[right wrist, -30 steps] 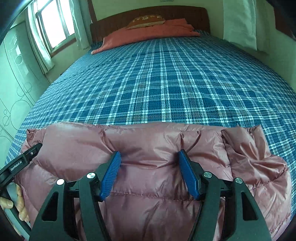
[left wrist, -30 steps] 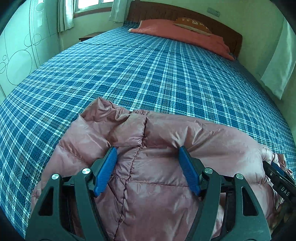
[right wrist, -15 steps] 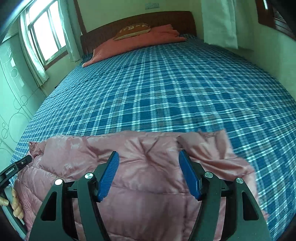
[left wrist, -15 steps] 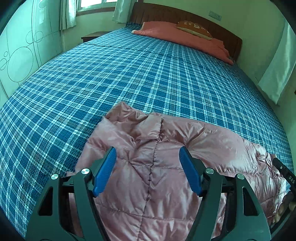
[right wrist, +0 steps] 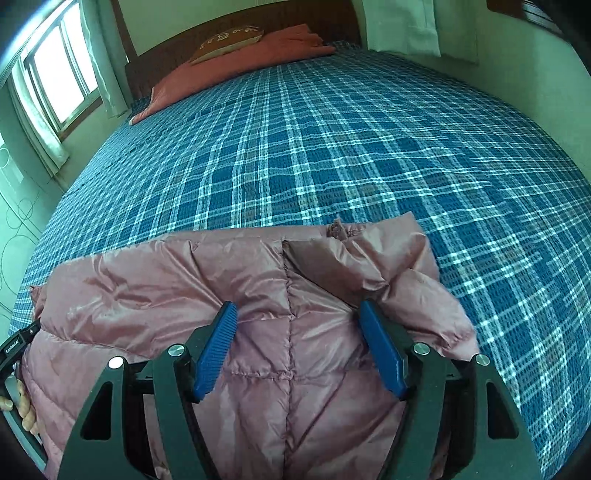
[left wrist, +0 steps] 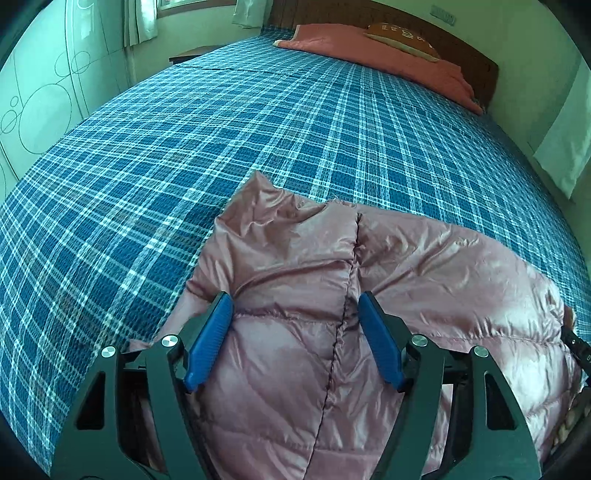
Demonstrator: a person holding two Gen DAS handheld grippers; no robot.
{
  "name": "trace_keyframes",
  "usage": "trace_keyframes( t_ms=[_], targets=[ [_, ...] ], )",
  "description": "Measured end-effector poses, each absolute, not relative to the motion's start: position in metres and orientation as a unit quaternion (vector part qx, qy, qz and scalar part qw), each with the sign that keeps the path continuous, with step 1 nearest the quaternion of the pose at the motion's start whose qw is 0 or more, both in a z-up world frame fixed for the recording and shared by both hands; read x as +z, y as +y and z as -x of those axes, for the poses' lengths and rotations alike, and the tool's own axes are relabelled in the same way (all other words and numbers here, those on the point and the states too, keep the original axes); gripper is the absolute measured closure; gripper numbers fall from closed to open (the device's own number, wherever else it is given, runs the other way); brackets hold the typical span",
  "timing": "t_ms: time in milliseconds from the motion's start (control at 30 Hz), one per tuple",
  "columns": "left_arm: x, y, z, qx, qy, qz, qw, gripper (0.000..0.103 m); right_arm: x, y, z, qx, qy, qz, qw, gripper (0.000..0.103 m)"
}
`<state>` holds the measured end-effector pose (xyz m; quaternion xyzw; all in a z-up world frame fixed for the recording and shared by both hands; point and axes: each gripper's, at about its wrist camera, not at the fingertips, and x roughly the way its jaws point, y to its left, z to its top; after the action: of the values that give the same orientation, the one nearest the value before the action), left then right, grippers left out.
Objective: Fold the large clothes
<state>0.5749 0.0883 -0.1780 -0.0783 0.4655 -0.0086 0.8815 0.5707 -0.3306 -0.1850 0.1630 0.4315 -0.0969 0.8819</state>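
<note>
A pink quilted puffer jacket [left wrist: 406, 277] lies folded at the near edge of the bed, its centre seam running down between my left gripper's fingers. The left gripper [left wrist: 294, 299] stands open over the jacket's left part, blue pads on either side of a puffed panel. In the right wrist view the jacket [right wrist: 184, 288] shows its right end, with a crumpled sleeve or collar. The right gripper [right wrist: 297, 304] sits over that end, its jaws opening, padding bulging between them without being pinched. A hand [right wrist: 26, 406] holds the left gripper's handle at that view's left edge.
A blue plaid sheet [left wrist: 258, 129] covers the wide bed beyond the jacket. A salmon blanket [left wrist: 388, 55] and a brown cushion [left wrist: 402, 35] lie by the wooden headboard. A pale wardrobe [left wrist: 37, 92] stands to the left, with a window [right wrist: 55, 81] and curtains beyond it.
The jacket's left edge has drawn inward in the left view. The right gripper has slid rightward along the jacket, toward its right end, and rolled a little.
</note>
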Motion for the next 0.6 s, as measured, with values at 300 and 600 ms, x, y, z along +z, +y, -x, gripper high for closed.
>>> trace_keyframes(
  t_ms=[300, 600],
  targets=[
    [-0.139, 0.147, -0.483, 0.012, 0.444, 0.159, 0.882, 0.032, -0.141, -0.352, -0.453, -0.101, 0.414, -0.201, 0.882, 0.034],
    [-0.177, 0.205, -0.346, 0.031, 0.441, 0.327, 0.835, 0.025, -0.179, -0.357, -0.328, -0.073, 0.397, -0.349, 0.846, 0.034]
  ],
)
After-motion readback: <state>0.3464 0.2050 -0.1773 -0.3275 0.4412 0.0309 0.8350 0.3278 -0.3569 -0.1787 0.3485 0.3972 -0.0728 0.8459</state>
